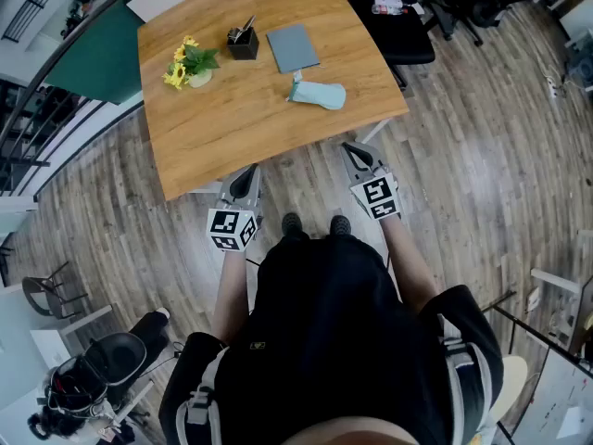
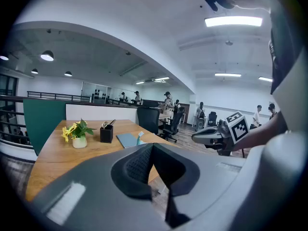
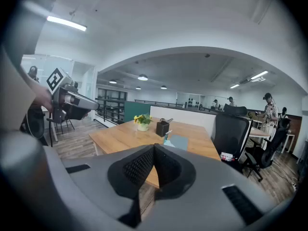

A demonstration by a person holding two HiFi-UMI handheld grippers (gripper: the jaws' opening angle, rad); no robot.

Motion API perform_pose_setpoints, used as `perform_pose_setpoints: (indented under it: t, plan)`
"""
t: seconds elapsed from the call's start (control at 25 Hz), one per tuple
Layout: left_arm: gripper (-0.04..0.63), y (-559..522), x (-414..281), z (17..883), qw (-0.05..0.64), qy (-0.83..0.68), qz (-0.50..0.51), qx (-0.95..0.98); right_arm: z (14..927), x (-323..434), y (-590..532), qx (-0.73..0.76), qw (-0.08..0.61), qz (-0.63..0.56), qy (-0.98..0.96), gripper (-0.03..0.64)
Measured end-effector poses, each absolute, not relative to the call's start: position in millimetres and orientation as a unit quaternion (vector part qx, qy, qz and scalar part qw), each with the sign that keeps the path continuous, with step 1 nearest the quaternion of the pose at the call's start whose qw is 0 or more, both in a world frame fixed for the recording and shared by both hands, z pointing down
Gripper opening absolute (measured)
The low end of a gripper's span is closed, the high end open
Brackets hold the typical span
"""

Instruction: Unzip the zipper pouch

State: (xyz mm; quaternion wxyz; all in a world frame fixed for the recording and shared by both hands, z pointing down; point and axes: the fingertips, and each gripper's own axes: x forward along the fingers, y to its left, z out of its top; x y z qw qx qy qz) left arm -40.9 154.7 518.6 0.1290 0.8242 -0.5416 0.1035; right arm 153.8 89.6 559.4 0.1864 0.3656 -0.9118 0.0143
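A light teal zipper pouch [image 1: 318, 94] lies on the wooden table [image 1: 213, 128] towards its right side; only its end shows in the left gripper view [image 2: 139, 136] and in the right gripper view [image 3: 166, 137]. My left gripper [image 1: 245, 180] hangs off the table's near edge, shut and empty, its jaws [image 2: 153, 146] closed together. My right gripper [image 1: 358, 155] is level with it to the right, also shut with nothing held [image 3: 154, 147]. Both are well short of the pouch.
A grey-blue flat folder [image 1: 292, 47], a black pen holder [image 1: 243, 42] and a small pot of yellow flowers [image 1: 190, 66] stand farther back on the table. A black office chair [image 1: 394, 12] sits at the table's right. Several people stand far off in the room.
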Motion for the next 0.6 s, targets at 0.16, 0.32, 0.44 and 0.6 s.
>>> perform_pose_setpoints:
  t: [0.16, 0.32, 0.44, 0.6]
  plan:
    - [-0.002, 149, -27, 519, 0.129, -0.553, 0.101, 0.817, 560, 164, 80, 0.351, 0.186, 0.010, -0.918, 0.000]
    - [-0.002, 147, -22, 518, 0.131, -0.572, 0.098, 0.804, 560, 167, 75, 0.327, 0.188, 0.006, -0.926, 0.000]
    - [-0.002, 145, -17, 517, 0.132, -0.587, 0.093, 0.794, 561, 172, 69, 0.310, 0.191, 0.003, -0.931, 0.000]
    - [-0.002, 149, -6, 521, 0.136, -0.597, 0.090, 0.785, 566, 179, 67, 0.294, 0.193, 0.005, -0.936, 0.001]
